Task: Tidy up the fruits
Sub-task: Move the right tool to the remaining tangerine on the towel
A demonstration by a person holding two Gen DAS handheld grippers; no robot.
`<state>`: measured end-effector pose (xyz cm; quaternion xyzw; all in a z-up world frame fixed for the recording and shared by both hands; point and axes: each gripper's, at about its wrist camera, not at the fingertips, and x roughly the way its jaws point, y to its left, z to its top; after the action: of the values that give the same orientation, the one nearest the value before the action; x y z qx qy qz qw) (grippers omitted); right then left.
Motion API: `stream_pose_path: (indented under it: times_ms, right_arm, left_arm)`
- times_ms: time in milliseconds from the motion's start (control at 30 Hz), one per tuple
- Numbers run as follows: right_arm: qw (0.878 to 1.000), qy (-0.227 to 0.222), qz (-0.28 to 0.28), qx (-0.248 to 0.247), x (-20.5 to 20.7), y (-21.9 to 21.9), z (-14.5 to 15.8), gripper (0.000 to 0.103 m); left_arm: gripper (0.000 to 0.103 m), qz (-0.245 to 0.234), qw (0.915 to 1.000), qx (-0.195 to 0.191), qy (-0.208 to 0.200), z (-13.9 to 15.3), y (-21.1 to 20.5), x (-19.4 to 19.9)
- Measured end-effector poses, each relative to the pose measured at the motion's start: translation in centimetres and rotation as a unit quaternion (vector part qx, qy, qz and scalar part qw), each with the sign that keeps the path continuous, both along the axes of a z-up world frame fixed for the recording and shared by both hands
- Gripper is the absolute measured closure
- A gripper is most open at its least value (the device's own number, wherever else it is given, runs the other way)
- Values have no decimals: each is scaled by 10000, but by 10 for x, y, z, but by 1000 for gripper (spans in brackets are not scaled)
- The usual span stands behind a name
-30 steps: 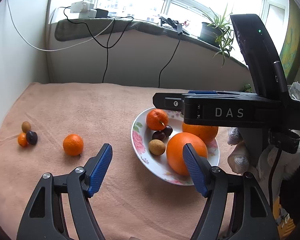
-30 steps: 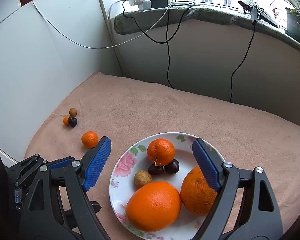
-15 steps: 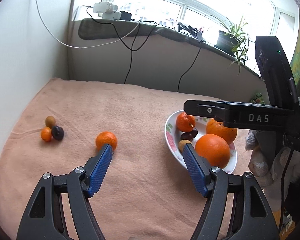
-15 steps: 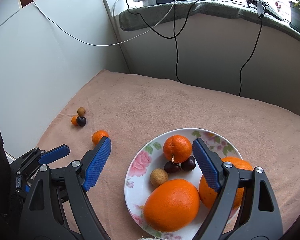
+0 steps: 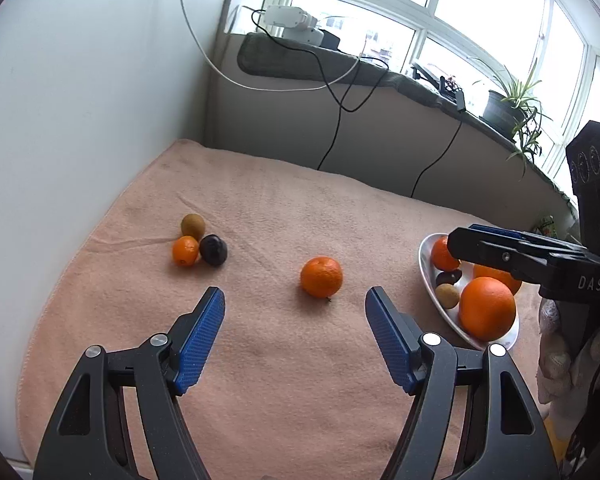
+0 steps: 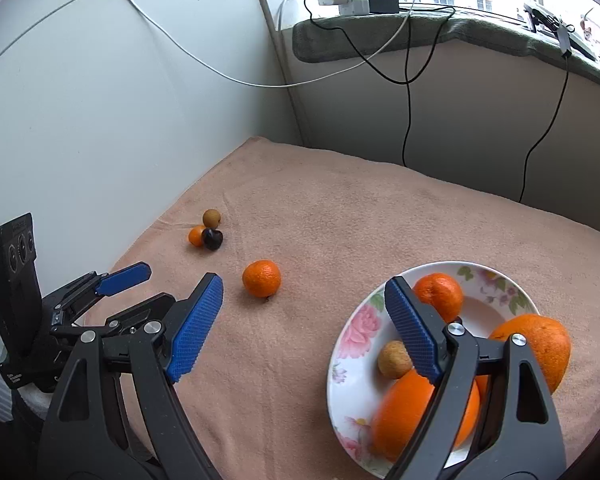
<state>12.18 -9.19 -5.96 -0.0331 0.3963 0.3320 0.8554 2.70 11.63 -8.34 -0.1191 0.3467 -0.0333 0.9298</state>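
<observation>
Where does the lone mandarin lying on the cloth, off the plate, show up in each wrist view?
Left wrist: the mandarin sits at centre, just beyond the gap between the fingers.
Right wrist: the mandarin sits left of centre, just beyond the left finger's tip.
Shared landmark: the floral plate, to its right in both.

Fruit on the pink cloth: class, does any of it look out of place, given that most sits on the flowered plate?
Yes. Four pieces lie loose on the cloth, off the plate: a mandarin alone mid-cloth, and near the wall a touching cluster of a small orange fruit, a dark plum and a brown fruit.
</observation>
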Motion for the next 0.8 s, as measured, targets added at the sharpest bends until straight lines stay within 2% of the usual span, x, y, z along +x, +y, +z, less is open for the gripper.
stream_pose_path:
  times_ms: [100, 167, 400, 467, 533, 600, 800]
  right_arm:
    - [9998, -132, 129, -80, -9, 16, -1, 18]
    - [9996, -186, 172, -126, -13, 25, -4, 25]
    - [9994, -174, 192, -237, -18, 47, -21, 28]
    - [9994, -107, 207, -239, -16, 51, -26, 32]
    - [9995, -44, 198, -250, -13, 54, -30, 32]
    - [9995, 18, 198, -261, -10, 56, -35, 33]
    - [9988, 119, 202, -433, -1, 68, -49, 43]
  left_arm:
    - [30, 98, 9999, 48, 48, -4, 10, 2]
    - [30, 157, 9998, 65, 85, -7, 17, 3]
    - [32, 249, 9994, 146, 172, -16, 36, 7]
    - [36, 243, 9994, 163, 204, -17, 40, 10]
    - [37, 252, 9993, 158, 239, -20, 45, 14]
    - [41, 246, 9992, 145, 281, -23, 49, 18]
    - [53, 216, 9991, 47, 351, -28, 58, 31]
